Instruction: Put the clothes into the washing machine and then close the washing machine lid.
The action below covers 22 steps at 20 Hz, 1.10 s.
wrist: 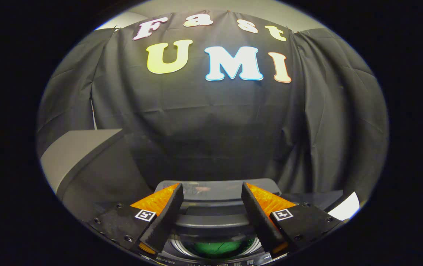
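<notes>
Tongs [212,199] released, empty, above one washing machine [215,218]; one green garment [217,247] inside drum.

— How many grippers [212,195] do you count?
— One, with two fingers [163,221] standing apart and nothing between them.
— And washing machines [215,218]?
— One, low down, just ahead of the fingers and between them.
— Lids?
— One lid [217,190], dark, raised at the back of the machine.
— Drums?
— One round drum opening [215,247], with one green piece of clothing [220,248] inside it; I cannot tell if more lies under it.
— Anything to the side?
— One grey slab [74,151] to the left, and one white patch [346,207] to the right, too small to name.
</notes>
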Each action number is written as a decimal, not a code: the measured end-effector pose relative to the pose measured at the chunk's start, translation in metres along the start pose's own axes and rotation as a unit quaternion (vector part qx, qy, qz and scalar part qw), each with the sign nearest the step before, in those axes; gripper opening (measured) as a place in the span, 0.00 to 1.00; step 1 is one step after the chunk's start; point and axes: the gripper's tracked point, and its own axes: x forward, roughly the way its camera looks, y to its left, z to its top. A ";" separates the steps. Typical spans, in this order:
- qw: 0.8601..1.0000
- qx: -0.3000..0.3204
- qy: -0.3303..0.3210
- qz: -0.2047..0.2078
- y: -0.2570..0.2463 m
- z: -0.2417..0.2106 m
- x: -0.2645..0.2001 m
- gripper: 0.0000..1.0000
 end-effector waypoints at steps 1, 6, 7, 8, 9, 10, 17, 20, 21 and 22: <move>1.000 -0.006 0.001 0.004 0.003 -0.010 -0.005 0.99; 0.999 -0.028 -0.030 0.020 0.017 -0.027 -0.030 0.99; 0.999 -0.028 -0.042 0.020 0.019 -0.027 -0.039 0.99; 0.998 -0.024 -0.054 0.025 0.021 -0.028 -0.049 0.99; 0.997 -0.020 -0.067 0.028 0.024 -0.027 -0.059 0.99; 0.996 -0.019 -0.080 0.026 0.022 -0.026 -0.069 0.99; 0.986 -0.020 -0.165 0.019 -0.001 -0.022 -0.170 1.00; 0.982 -0.022 -0.185 0.020 -0.014 -0.036 -0.213 1.00; 0.982 -0.020 -0.189 0.021 -0.017 -0.042 -0.225 1.00; 0.981 -0.014 -0.194 0.021 -0.022 -0.047 -0.237 1.00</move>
